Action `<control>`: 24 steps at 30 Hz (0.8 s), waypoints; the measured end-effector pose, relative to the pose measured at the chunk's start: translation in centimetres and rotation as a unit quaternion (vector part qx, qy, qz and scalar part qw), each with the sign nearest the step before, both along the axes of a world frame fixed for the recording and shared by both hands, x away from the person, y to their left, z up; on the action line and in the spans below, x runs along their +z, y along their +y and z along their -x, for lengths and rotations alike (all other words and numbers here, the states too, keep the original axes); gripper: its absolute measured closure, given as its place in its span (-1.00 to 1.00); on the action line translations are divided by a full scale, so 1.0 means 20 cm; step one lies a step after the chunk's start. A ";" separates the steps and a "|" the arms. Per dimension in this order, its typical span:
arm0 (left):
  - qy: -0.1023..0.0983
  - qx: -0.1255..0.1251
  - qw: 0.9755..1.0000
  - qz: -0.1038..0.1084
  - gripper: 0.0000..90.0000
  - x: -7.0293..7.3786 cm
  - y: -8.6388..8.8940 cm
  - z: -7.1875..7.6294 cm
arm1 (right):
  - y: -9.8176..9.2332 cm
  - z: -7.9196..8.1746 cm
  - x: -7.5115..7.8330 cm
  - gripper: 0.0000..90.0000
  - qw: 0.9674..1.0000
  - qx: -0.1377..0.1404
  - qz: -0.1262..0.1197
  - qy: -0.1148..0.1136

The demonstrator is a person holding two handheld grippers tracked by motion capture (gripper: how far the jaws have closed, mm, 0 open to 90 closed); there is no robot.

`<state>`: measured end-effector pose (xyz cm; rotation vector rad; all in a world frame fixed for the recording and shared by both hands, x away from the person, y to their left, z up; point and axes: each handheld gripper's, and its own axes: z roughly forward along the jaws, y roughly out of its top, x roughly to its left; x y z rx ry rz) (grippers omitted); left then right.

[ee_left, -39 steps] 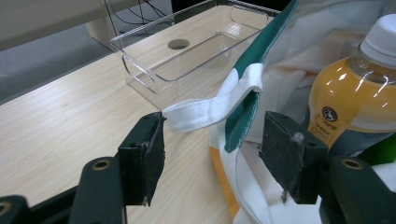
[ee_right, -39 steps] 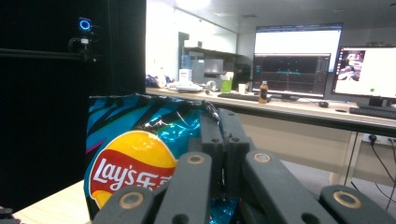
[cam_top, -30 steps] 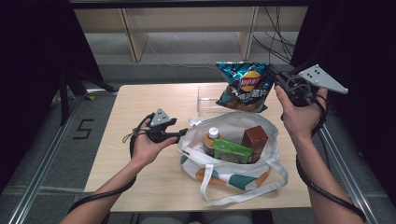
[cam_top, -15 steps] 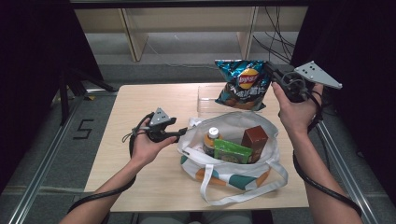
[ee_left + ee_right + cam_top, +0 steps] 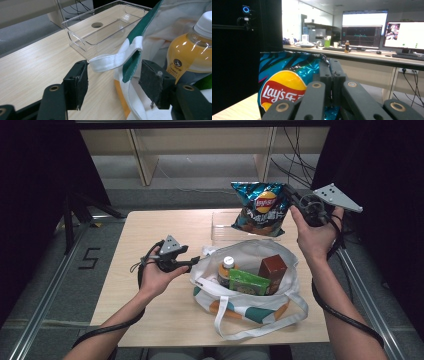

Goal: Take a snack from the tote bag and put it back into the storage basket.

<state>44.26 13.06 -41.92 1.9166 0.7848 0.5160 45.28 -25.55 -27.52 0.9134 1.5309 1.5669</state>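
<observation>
Chip bag [image 5: 260,209] pinched by right gripper [image 5: 289,200] fingers; left gripper [image 5: 112,82] fingers gape around bag strap [image 5: 117,58].

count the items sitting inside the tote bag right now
3: an orange drink bottle at the left, a green packet in front, a brown box at the right. More may be hidden underneath.

Pale wooden table [image 5: 150,235], grey floor [image 5: 100,250], desk [image 5: 362,56] with lit monitors [image 5: 362,30].
</observation>
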 end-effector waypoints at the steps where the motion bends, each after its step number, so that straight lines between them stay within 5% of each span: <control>1: 0.000 0.000 1.000 0.000 -0.14 0.00 0.00 0.00 | 0.00 -0.01 0.00 1.00 1.000 -0.003 0.001 -0.003; 24: -0.002 0.000 1.000 0.001 -0.14 0.00 0.00 0.00 | 0.02 -0.10 -0.04 1.00 1.000 -0.013 -0.002 0.011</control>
